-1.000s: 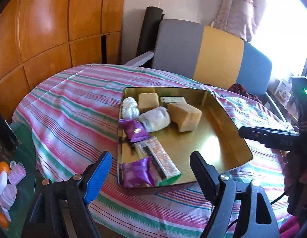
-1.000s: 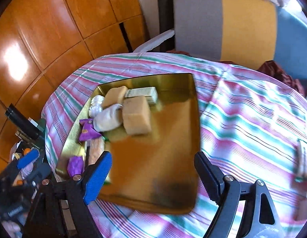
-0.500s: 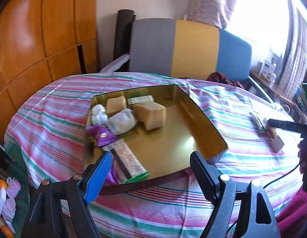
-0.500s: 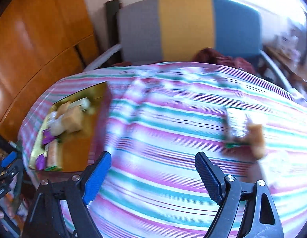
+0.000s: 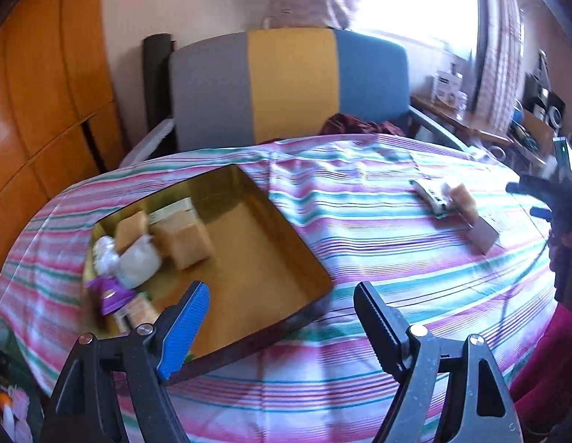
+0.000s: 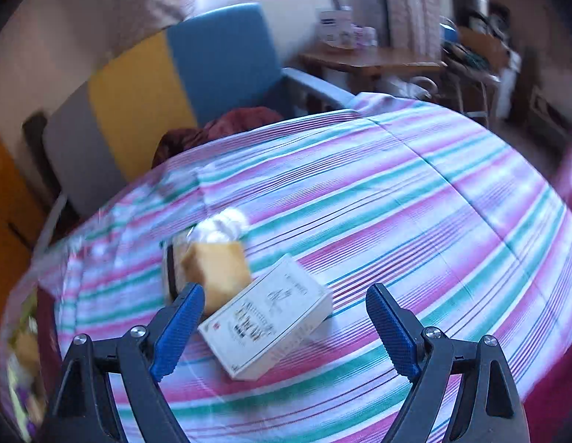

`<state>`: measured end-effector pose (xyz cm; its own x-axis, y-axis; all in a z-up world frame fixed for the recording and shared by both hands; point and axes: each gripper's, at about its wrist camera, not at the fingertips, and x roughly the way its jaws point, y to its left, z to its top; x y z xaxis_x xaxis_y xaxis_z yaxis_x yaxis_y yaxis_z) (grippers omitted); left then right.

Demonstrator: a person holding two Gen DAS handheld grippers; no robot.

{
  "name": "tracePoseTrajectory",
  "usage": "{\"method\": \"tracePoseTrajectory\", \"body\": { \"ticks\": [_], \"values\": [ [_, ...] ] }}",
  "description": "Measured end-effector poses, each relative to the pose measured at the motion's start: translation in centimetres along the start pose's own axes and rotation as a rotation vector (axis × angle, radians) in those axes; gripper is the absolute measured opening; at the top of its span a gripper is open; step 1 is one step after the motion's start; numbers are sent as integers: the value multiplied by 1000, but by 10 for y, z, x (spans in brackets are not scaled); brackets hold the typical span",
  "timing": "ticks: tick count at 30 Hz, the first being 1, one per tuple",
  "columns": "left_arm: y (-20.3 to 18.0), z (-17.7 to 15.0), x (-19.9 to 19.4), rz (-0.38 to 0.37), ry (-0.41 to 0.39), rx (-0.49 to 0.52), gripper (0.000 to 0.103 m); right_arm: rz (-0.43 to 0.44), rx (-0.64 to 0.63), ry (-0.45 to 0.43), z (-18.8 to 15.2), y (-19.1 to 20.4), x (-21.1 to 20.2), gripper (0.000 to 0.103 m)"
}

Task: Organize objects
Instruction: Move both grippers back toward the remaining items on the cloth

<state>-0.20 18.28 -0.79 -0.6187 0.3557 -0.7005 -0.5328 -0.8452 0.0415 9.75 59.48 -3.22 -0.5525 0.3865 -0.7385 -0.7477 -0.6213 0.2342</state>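
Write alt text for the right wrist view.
The open right gripper, nothing between its fingers, points at a white box on the striped tablecloth. A tan sponge-like block and a blurred clear packet lie just beyond the box.

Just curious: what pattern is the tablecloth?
The tablecloth has pink, teal and white stripes, clearest in the right wrist view.

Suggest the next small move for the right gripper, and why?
Probably ease the right gripper forward and down over the white box, then close. Its jaws have just been opening and stand wide and empty, with the box lying loose on the striped cloth right ahead, beside a tan block. Both sit outside the gold tray that already holds other items.
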Motion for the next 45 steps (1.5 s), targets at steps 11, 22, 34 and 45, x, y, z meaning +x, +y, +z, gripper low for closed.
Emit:
{"method": "tracePoseTrajectory", "body": {
  "ticks": [11, 22, 34, 45],
  "values": [
    [-57, 14, 24, -60, 27, 105, 82, 37, 38, 57, -1, -4, 5, 90],
    [-91, 24, 41, -96, 40, 172, 82, 49, 135, 65, 1, -23, 2, 92],
    [-123, 42, 71, -155, 80, 193, 82, 70, 193, 69, 3, -32, 1, 93],
    [-151, 62, 114, -241, 172, 144, 76, 92, 290, 76, 3, -51, 2, 93]
  ]
}}
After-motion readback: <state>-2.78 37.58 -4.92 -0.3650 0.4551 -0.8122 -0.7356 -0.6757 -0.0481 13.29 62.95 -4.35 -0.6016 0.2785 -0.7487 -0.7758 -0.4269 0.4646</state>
